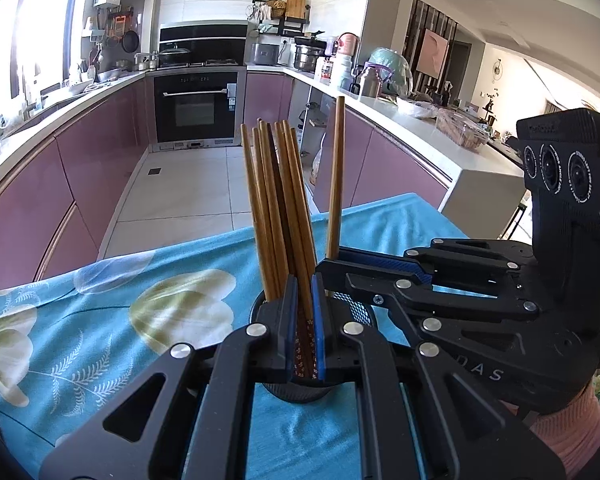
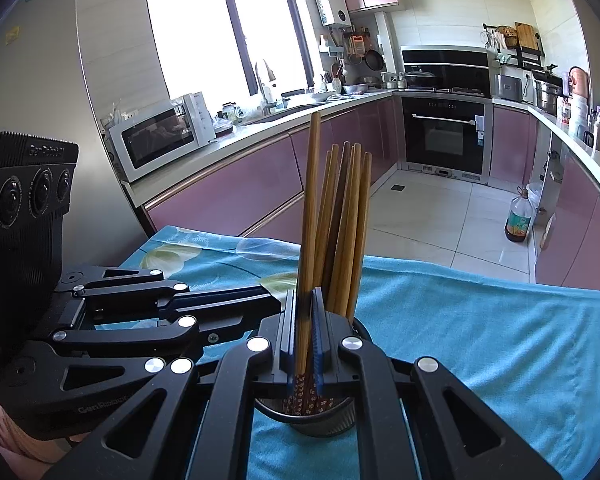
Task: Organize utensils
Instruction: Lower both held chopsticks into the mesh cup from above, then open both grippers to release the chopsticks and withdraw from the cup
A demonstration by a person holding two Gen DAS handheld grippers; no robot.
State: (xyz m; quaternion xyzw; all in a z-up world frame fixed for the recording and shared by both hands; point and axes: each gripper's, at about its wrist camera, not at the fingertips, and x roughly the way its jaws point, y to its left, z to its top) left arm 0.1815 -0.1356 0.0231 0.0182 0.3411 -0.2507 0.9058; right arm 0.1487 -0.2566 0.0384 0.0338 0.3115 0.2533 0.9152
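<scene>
Your left gripper [image 1: 305,312] is squeezed tight on one dark chopstick [image 1: 278,216] that stands in the round black cup [image 2: 304,416]. Your right gripper [image 2: 305,332] is squeezed tight on one lighter chopstick [image 2: 310,208], held straight up just beside the bunch. The other chopsticks [image 2: 346,232] stand together in the cup and lean a little. The cup sits on the blue flower cloth [image 1: 100,320], right under both grippers.

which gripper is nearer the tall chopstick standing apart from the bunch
Right: the right gripper is shut on the tall chopstick; the left gripper sits beside it, shut on a dark chopstick in the bunch.
</scene>
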